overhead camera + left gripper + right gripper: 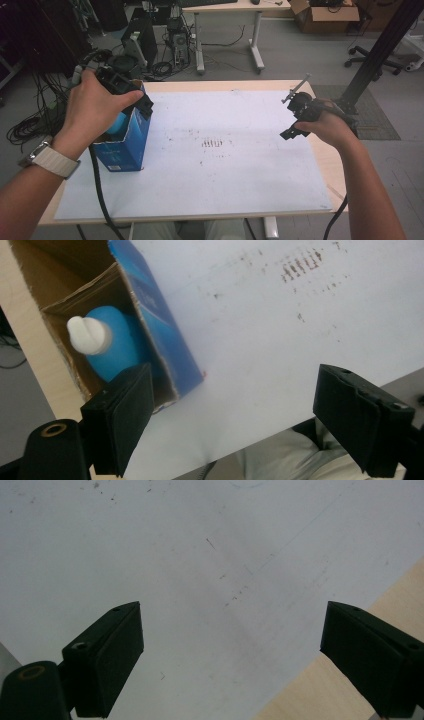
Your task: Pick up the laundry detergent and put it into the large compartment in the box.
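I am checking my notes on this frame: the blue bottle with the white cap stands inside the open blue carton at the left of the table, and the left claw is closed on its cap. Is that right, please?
Not quite: the left claw is open, its jaws wide apart and clear of the white cap, as the left gripper view shows. The blue bottle does stand inside the open blue carton at the left of the table.

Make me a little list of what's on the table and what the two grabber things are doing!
box: blue carton, upright, top open, near the left edge of the white sheet
inside box: blue bottle with a white cap
left gripper: above the box, jaws open, nothing between them
right gripper: over the sheet's right side, jaws open, holding nothing
table: light wood
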A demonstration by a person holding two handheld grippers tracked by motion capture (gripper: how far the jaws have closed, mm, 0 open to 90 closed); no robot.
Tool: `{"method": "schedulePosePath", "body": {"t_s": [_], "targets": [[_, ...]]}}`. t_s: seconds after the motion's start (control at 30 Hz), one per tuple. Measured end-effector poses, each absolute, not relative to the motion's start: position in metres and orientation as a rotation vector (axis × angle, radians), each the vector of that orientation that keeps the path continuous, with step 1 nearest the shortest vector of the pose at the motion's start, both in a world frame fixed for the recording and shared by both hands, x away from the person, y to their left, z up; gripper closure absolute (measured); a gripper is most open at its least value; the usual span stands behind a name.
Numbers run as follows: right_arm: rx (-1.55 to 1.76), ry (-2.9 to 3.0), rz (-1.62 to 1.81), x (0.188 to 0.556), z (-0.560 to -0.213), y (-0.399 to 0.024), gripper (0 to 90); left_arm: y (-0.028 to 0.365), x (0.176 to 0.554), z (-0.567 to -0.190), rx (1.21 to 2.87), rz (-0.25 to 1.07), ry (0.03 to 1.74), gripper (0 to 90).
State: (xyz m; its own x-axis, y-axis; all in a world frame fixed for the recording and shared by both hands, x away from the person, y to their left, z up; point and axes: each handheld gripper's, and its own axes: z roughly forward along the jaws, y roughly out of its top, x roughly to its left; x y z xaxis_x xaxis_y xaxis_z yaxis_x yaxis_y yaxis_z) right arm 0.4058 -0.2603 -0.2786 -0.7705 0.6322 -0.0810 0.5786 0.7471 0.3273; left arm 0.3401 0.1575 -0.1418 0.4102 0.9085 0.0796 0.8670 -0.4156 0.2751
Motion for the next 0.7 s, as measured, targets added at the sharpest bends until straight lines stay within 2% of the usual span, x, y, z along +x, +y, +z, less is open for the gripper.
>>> {"method": "schedulePosePath", "body": {"t_s": [0.33, 0.7], "targets": [[0.981, 2.751, 0.425, 0.405, -0.277, -0.265, 9.9, 0.13, 0.329, -0.146, 2.543, 0.325, 1.454, 9.5], [0.977, 2.751, 0.427, 0.405, -0.279, -0.262, 9.9, 0.113, 0.323, -0.151, 2.584, 0.292, 1.361, 7.8]]}}
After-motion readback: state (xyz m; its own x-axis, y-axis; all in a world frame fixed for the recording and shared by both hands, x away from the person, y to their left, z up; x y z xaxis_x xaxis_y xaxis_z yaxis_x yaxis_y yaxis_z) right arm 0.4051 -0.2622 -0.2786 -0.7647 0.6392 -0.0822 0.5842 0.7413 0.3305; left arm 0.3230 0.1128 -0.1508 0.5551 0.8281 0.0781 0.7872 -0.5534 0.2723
